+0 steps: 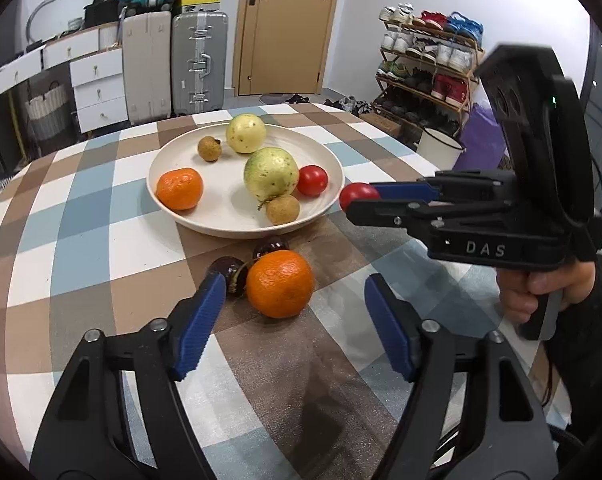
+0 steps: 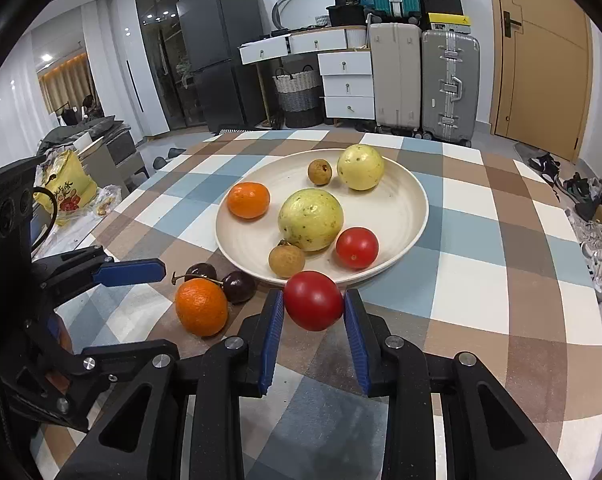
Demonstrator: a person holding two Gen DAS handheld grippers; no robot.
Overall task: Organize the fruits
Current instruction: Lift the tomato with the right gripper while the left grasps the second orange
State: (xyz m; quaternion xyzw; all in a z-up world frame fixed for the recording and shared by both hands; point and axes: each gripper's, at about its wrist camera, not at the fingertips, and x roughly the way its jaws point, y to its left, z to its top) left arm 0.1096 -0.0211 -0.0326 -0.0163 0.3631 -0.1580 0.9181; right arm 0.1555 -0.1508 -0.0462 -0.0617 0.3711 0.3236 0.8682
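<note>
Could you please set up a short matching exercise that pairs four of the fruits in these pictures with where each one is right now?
Things:
1. red tomato
2. loose orange
3. dark cherries
4. small brown longan

Places:
A. on the tablecloth, touching the cherries
B. on the plate, next to the far yellow-green fruit
C. between the right gripper fingers, at the plate's near rim
D. on the tablecloth between the loose orange and the plate

Pairs: 1-C, 2-A, 3-D, 4-B

We count two tomatoes (image 2: 313,301), two oranges (image 2: 201,307), two pale guavas (image 2: 310,219), two longans (image 2: 286,258), two dark cherries (image 2: 239,286), one plate (image 2: 415,204), two grippers (image 1: 295,312)
</note>
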